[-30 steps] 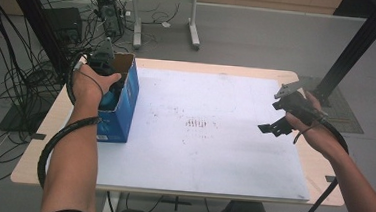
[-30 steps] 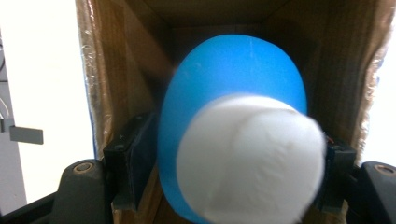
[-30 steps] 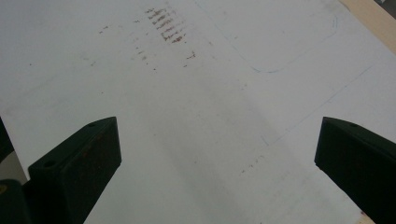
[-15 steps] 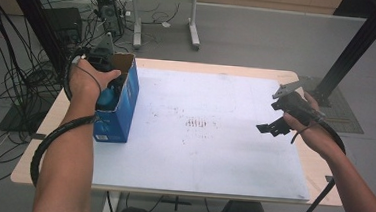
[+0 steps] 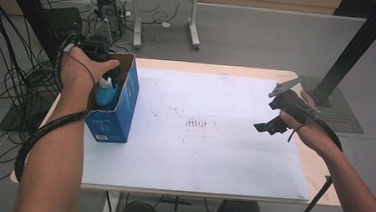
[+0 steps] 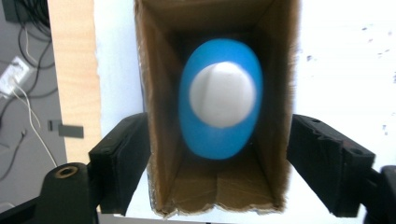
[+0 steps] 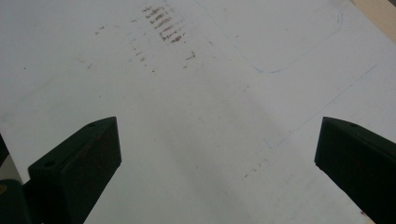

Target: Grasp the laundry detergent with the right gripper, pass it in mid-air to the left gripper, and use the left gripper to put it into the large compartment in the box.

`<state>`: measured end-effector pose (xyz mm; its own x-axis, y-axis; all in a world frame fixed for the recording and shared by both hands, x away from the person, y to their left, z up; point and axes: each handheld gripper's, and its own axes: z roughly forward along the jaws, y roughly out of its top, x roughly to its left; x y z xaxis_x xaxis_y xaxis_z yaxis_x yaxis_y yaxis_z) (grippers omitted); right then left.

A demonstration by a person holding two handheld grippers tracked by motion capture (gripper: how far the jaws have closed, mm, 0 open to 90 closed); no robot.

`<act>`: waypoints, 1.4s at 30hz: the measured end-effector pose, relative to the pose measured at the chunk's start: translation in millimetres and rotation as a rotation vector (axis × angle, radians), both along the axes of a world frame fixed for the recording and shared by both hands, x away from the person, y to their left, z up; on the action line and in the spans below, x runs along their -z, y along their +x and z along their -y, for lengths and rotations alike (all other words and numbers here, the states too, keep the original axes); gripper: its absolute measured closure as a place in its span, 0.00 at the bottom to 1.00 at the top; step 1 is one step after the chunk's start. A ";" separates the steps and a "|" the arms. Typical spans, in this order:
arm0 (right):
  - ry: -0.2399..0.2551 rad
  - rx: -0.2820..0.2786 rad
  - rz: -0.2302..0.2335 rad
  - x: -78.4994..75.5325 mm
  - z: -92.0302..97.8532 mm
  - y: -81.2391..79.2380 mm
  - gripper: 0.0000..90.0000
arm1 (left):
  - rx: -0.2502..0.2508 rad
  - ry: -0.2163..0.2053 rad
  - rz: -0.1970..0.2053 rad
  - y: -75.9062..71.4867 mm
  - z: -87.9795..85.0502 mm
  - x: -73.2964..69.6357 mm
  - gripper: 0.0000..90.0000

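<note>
A blue bottle (image 6: 219,105) with a white cap (image 6: 223,94) stands inside an open blue cardboard box (image 5: 120,109), its brown inner walls close around it. In the high view the bottle's cap and shoulders show just above the box's open top. The box stands upright on the white sheet (image 5: 198,152) that covers the wooden table (image 5: 317,170), at the sheet's left edge, near the far left corner.

The left gripper (image 6: 219,172) hangs over the box's mouth and looks straight down into it; its two black jaws are spread wide, one outside each long wall of the box, and whether they touch the cardboard cannot be told. The left hand (image 5: 81,68) holds it above the box's far end.

Well apart, over the right side of the sheet, the right hand (image 5: 305,126) holds the right gripper (image 7: 217,168) above bare paper, its jaws wide apart with nothing between them. Brown smudges (image 7: 163,25) mark the sheet's middle.
</note>
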<state>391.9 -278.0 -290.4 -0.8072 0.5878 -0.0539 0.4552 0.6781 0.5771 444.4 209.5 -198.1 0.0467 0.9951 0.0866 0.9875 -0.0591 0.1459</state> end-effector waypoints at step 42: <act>-0.046 0.016 -0.001 -10.8 19.4 17.7 0.00 | 0.301 -0.116 0.119 57.5 148.2 -1.5 0.13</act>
